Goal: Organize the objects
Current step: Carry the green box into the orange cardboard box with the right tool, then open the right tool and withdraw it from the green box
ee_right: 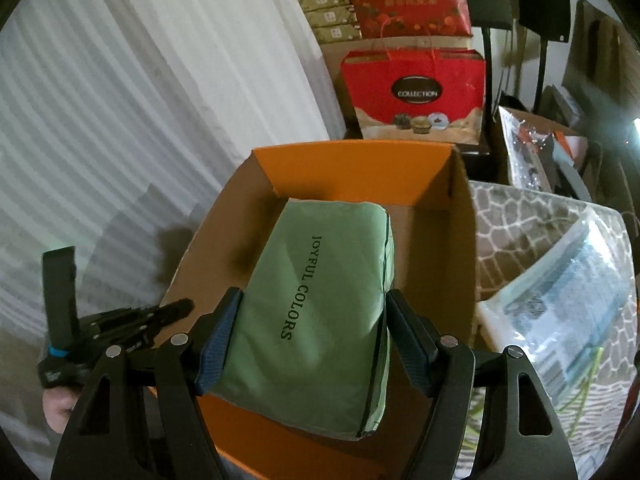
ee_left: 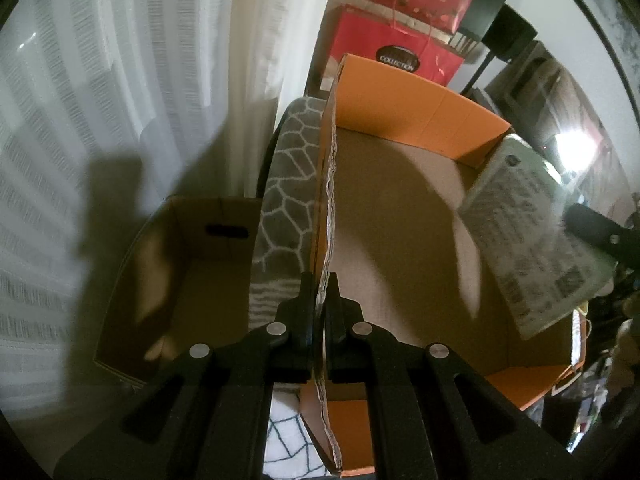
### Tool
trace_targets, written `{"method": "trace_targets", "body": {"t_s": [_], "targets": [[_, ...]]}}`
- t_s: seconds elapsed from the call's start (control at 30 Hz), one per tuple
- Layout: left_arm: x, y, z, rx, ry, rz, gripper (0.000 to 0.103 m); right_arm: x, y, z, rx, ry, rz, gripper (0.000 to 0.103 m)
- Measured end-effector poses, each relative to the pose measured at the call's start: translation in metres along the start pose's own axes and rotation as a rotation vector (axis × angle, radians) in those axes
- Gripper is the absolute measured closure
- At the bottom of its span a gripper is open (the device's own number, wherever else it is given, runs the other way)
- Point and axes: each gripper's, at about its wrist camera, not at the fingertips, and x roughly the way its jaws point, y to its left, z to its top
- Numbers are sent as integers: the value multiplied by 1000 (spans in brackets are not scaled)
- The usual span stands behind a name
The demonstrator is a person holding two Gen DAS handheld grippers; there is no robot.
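The left gripper (ee_left: pixel 319 300) is clenched on the raw corrugated edge of one side wall of the orange cardboard box (ee_left: pixel 404 100), pinching it between 2 black fingers. The right gripper (ee_right: pixel 314 336) grasps a soft sage-green fabric package printed "JOYFUL COLORS" (ee_right: pixel 320 300), its 2 blue-padded fingers (ee_right: pixel 218 344) pressing the package's long sides. The package hangs over the open box, above its near wall, its far end toward the box's far wall. In the left wrist view the package appears blurred at the box's right wall, showing a printed label. A grey cushion with a white web pattern (ee_left: pixel 286 184) lies just beside the box, and a brown cardboard carton (ee_left: pixel 180 264) stands beyond it. Red gift bags (ee_right: pixel 416 92) stand behind the box.
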Motion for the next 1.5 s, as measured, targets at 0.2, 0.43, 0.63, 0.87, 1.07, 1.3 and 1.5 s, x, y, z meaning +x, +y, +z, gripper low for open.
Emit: {"method": "trace_targets", "body": {"t_s": [0.2, 0.43, 0.63, 0.87, 1.07, 1.3, 1.5], "targets": [[0, 0, 0, -1, -1, 0, 99, 18, 2, -5, 8, 33, -14, 30], [0, 0, -1, -10, -6, -6, 99, 18, -2, -18, -15, 21, -113, 30], [1, 1, 0, -12, -7, -8, 99, 12, 5, -36, -48, 13, -170, 30], [2, -1, 0, -14, -8, 1, 99, 7, 10, -53, -51, -14, -232, 31], [2, 0, 0, -16, -8, 2, 99, 3, 5, -63, -37, -30, -243, 34], [2, 1, 1, -19, -7, 3, 99, -1, 3, -68, -30, -22, -231, 35], [2, 2, 1, -18, -8, 4, 99, -6, 2, -77, -9, -32, -224, 35]]}}
